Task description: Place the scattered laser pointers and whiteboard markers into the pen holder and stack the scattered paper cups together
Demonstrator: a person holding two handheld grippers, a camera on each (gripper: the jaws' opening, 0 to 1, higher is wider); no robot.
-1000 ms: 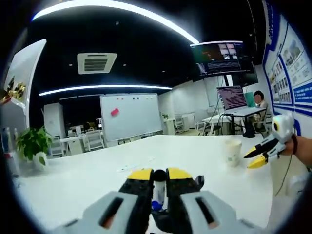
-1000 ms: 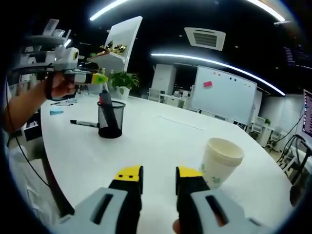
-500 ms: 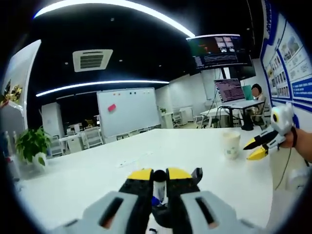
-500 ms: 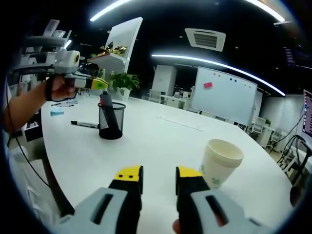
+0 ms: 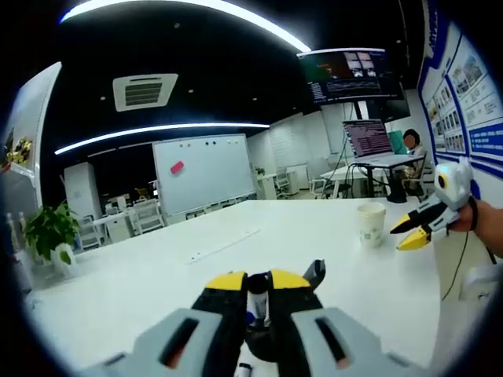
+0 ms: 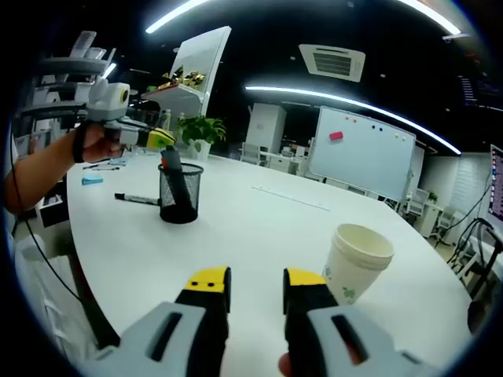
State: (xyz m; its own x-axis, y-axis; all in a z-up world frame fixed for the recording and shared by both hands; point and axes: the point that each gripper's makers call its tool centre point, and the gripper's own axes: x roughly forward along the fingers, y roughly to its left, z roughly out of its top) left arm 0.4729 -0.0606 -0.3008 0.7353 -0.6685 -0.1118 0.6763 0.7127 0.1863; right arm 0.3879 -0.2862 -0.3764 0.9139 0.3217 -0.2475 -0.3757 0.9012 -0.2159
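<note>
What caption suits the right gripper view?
Open right gripper near a paper cup; left gripper holds a marker in the pen holder.

Whiteboard [image 6: 357, 161], potted plant [image 5: 49, 232], ceiling monitor [image 5: 346, 75]

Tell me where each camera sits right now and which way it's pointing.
Left gripper view: rides the left gripper, above the pen holder, facing across the table; its jaws grip a marker.
Right gripper view: rides the right gripper, facing over the table; jaws open beside a paper cup.
Shared: table, cup, whiteboard, each other's gripper.
</note>
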